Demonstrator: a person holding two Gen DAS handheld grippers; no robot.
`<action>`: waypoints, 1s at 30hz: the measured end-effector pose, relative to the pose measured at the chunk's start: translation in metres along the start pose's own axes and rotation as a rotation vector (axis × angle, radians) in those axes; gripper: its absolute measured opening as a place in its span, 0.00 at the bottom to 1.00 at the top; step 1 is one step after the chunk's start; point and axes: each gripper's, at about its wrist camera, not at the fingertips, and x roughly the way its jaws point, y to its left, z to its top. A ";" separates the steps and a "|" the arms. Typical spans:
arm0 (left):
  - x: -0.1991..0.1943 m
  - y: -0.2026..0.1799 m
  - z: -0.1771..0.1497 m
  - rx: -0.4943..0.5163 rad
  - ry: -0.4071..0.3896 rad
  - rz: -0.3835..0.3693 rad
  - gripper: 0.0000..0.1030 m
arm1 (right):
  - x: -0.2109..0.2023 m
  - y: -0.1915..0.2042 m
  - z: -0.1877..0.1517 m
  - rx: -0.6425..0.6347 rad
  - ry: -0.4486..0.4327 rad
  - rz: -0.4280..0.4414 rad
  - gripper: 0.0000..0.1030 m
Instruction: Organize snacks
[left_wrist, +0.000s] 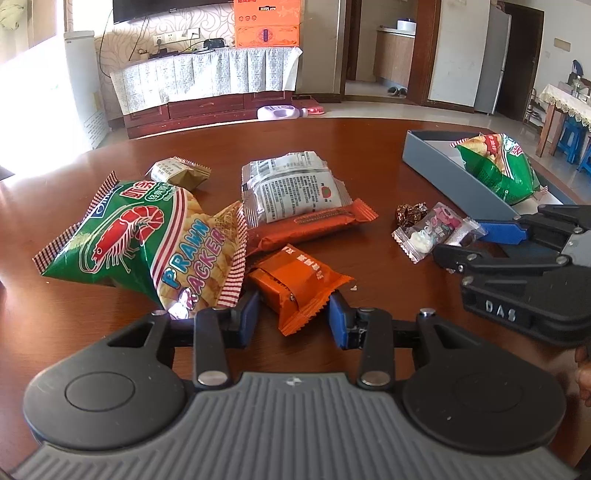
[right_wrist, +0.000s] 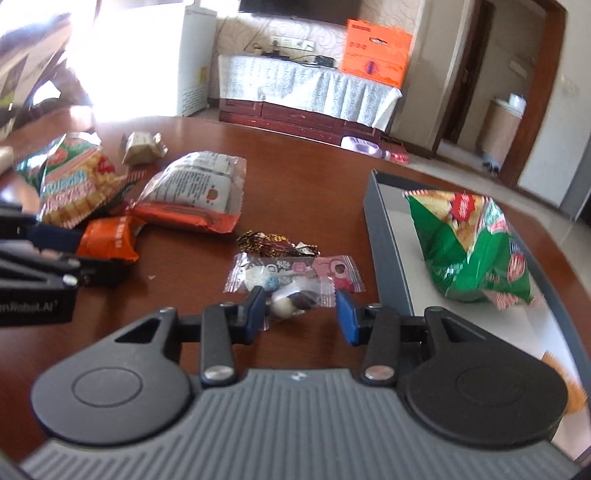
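Observation:
My left gripper (left_wrist: 293, 317) is shut on a small orange snack packet (left_wrist: 295, 288), its blue pads pressing both sides just above the wooden table (left_wrist: 369, 147). My right gripper (right_wrist: 300, 315) is shut on a clear candy packet (right_wrist: 291, 302) holding a white ball and a dark piece. A pink candy packet (right_wrist: 295, 269) and a brown foil candy (right_wrist: 273, 243) lie just beyond it. To its right stands a grey tray (right_wrist: 388, 258) with a green snack bag (right_wrist: 472, 240) inside. The right gripper (left_wrist: 460, 238) also shows at the right of the left wrist view.
A prawn cracker bag (left_wrist: 147, 236), a silver-white packet (left_wrist: 295, 188), a long orange bar (left_wrist: 317, 221) and a small beige packet (left_wrist: 181, 171) lie clustered on the table's left half. The table's curved far edge lies behind them, with floor and a cabinet beyond.

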 end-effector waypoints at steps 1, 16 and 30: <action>0.000 0.000 0.000 0.001 0.000 0.000 0.44 | 0.000 0.002 0.001 -0.012 0.004 0.007 0.41; -0.001 -0.005 -0.003 0.020 -0.011 0.002 0.44 | -0.027 -0.007 -0.014 0.018 0.039 0.140 0.25; -0.005 -0.009 -0.009 0.014 -0.022 0.015 0.40 | -0.042 -0.010 -0.019 0.025 0.030 0.181 0.24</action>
